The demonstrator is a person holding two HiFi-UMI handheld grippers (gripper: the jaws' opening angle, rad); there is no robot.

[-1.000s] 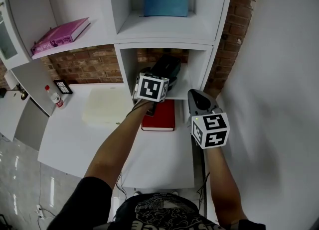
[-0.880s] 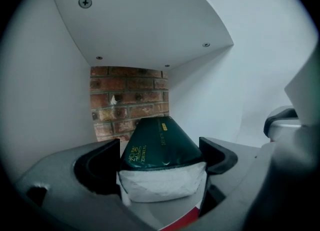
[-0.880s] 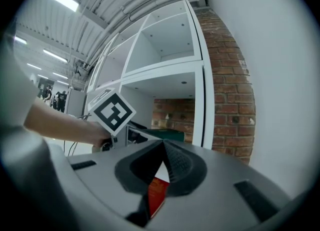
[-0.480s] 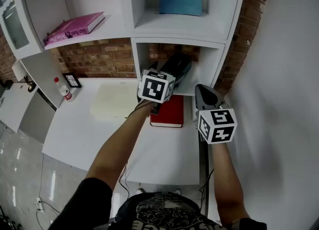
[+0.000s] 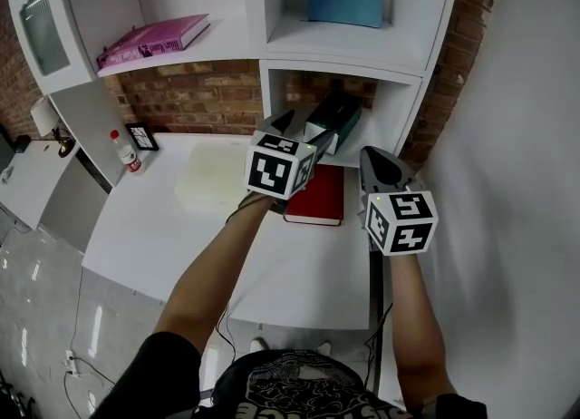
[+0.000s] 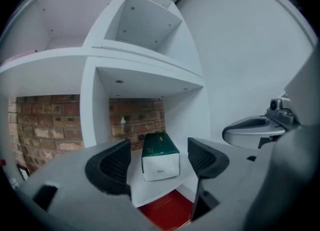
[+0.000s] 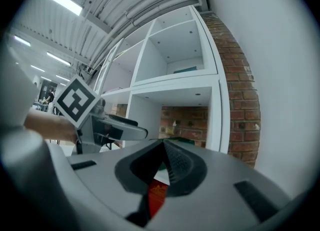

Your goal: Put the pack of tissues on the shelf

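The pack of tissues is a long box with a dark green top and a white short end. It lies flat on the floor of the lower compartment of the white shelf, close to the front edge. Its long side runs into the compartment, a little turned, and the white end faces outward. Behind it, a brick wall shows through the open back of this compartment.
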